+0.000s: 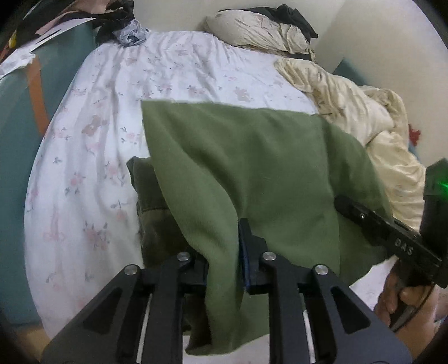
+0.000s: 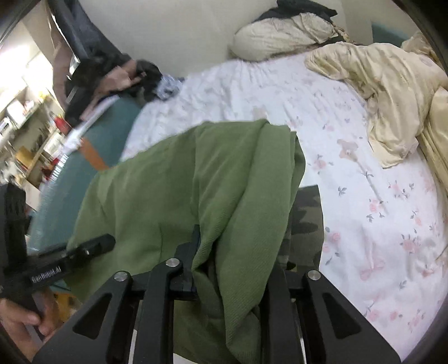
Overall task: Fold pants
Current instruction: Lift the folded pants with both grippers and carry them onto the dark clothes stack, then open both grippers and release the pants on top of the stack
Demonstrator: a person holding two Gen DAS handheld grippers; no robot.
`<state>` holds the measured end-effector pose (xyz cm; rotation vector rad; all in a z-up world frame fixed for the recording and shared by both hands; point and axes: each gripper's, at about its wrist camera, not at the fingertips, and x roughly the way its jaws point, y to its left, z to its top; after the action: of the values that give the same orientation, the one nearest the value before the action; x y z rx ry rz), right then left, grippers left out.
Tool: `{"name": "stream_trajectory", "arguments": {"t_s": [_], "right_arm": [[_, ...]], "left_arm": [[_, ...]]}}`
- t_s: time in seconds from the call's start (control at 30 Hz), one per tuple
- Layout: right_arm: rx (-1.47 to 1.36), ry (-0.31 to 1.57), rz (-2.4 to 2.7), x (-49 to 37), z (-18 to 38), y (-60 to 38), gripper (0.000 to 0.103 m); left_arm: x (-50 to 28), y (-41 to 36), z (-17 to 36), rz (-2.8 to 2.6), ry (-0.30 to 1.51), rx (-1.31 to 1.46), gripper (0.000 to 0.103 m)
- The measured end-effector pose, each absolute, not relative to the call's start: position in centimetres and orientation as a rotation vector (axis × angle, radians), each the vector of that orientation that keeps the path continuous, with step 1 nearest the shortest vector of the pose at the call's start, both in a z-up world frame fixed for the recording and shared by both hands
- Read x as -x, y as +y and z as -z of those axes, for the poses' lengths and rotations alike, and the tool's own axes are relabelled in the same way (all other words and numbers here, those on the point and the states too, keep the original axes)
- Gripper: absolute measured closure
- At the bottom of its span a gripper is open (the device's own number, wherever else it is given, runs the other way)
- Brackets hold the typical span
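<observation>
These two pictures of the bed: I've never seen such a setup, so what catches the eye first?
A big olive-green pair of pants fills the middle, a bunch of it pinched in the left gripper and another in the right gripper. Under it lies a white floral sheet, with a rumpled cream duvet heaped at the right edge and a pillow by the wall.

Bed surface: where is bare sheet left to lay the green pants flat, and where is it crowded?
The floral sheet is bare between the green pants and the teal edge, and beyond them toward the pillow. It is crowded along the cream duvet, at the dark clothes pile, and where a camouflage garment lies under the pants.
</observation>
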<state>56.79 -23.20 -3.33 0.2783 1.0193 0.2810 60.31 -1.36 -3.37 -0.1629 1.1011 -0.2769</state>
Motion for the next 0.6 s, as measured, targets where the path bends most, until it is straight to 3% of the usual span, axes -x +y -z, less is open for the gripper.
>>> {"name": "stream_trajectory", "arguments": {"t_s": [0.03, 0.07, 0.1, 0.13, 0.17, 0.4, 0.6], "right_arm": [[-0.273, 1.017, -0.284, -56.9, 3.9, -23.4, 0.062], [-0.260, 1.015, -0.273, -56.9, 4.4, -23.8, 0.047], [-0.252, 1.014, -0.257, -56.7, 4.9, -24.5, 0.041], [-0.243, 1.010, -0.247, -56.6, 5.0, -25.3, 0.034], [-0.225, 0.997, -0.222, -56.2, 4.9, -26.2, 0.033], [-0.172, 0.905, -0.054, -51.2, 0.9, -31.1, 0.033], [-0.115, 0.794, -0.183, -41.0, -3.8, -29.3, 0.030]], "left_arm": [[-60.0, -1.1, 3.6, 0.272, 1.085, 0.157, 0.075], [-59.8, -0.8, 3.8, 0.263, 1.072, 0.142, 0.057], [-59.5, -0.4, 3.9, 0.242, 1.055, 0.112, 0.034], [-58.8, 0.3, 3.8, 0.183, 1.013, 0.075, 0.023], [-58.3, 0.9, 3.8, 0.149, 0.991, 0.058, 0.014], [-52.3, 5.6, 2.2, -0.046, 0.865, 0.040, 0.015], [-42.2, 5.8, -0.6, -0.013, 0.741, 0.094, 0.015]]}}
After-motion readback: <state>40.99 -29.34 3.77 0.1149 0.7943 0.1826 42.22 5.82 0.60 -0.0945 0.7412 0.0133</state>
